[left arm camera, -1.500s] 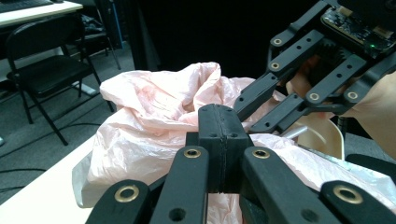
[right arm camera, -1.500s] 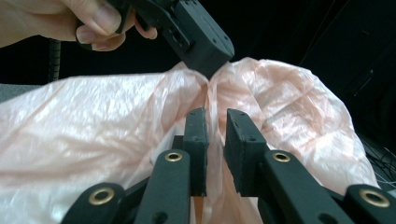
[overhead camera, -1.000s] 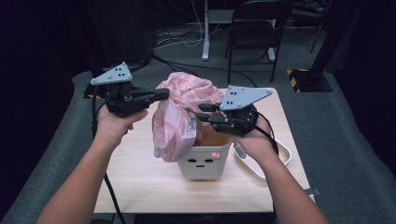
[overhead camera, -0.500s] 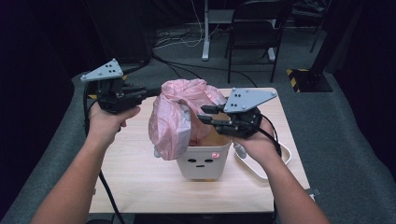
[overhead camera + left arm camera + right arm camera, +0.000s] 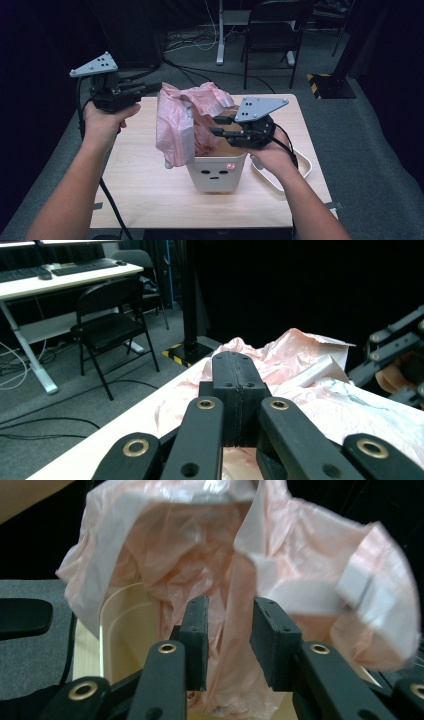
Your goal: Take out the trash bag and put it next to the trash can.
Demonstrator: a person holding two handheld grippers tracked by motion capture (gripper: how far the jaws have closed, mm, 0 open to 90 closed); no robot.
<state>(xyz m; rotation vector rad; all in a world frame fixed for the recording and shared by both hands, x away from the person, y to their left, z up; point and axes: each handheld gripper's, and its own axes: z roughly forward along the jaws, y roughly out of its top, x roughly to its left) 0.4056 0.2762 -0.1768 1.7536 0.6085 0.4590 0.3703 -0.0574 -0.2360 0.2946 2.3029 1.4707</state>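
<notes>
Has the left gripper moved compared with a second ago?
Yes. The left gripper has lifted and drawn leftwards, away from the white bin, stretching the pink bag.

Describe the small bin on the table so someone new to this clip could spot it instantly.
On the light wooden table, look near the front edge between the person's forearms. There stands the small white bin, with a pink plastic bag rising out of its top. A simple face on its front, with two dark eyes, a short mouth and a pink cheek, sets it apart.
</notes>
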